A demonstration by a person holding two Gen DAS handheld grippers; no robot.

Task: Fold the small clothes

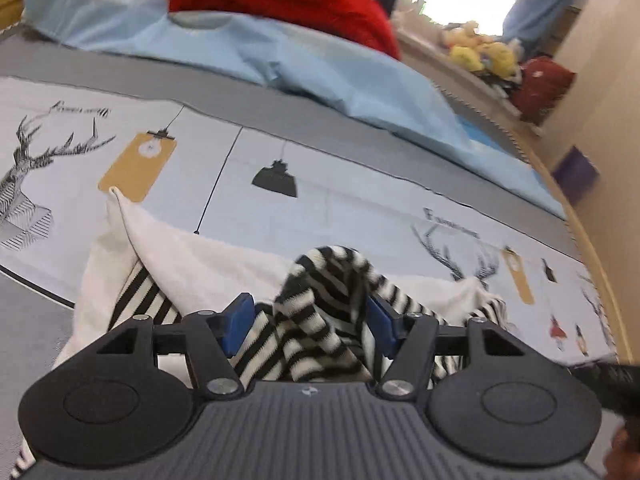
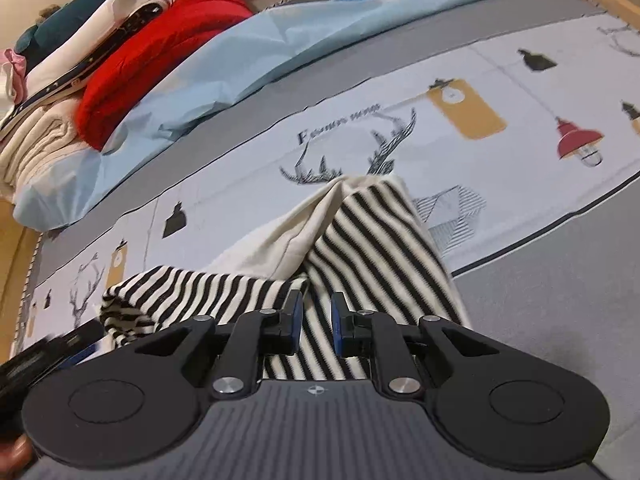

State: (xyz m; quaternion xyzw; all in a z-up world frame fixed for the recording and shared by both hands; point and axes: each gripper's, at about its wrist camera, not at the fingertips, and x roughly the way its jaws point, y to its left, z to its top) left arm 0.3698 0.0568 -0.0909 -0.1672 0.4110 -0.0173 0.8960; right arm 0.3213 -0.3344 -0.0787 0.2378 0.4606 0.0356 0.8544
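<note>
Black-and-white striped knit with a cream lining, that is the little garment (image 2: 372, 240) I am folding, and it lies on the bed (image 2: 560, 280) directly ahead of and under both my claws. From my right claw (image 2: 316, 326), its long axis runs away from me: a striped panel stretches forward to a cream-edged tip near the printed deer on the bedspread (image 2: 500, 80), while a second striped part (image 2: 192, 292) goes off to the left towards my other claw. My right claw is narrowed to a small gap and striped cloth shows in that gap, but I cannot tell whether the blue pads actually pinch it or just sit above it.

My left claw (image 1: 310, 326) stands wide, its blue pads well apart. A bunched hump of striped fabric (image 1: 328, 300) rises between them and seems to brush the right-hand pad, yet nothing presses it from both sides, so I judge it loose. No earlier view lets me say more of that. Beyond the hump a cream flap (image 1: 160, 248) reaches left to a point, with stripes peeking out beneath.

My judgement: the left claw is the nearer one to the rumpled hump, so flattening that fold falls to it, while the right one anchors the long panel. The knit looks soft and limp, likely to slump.
</note>
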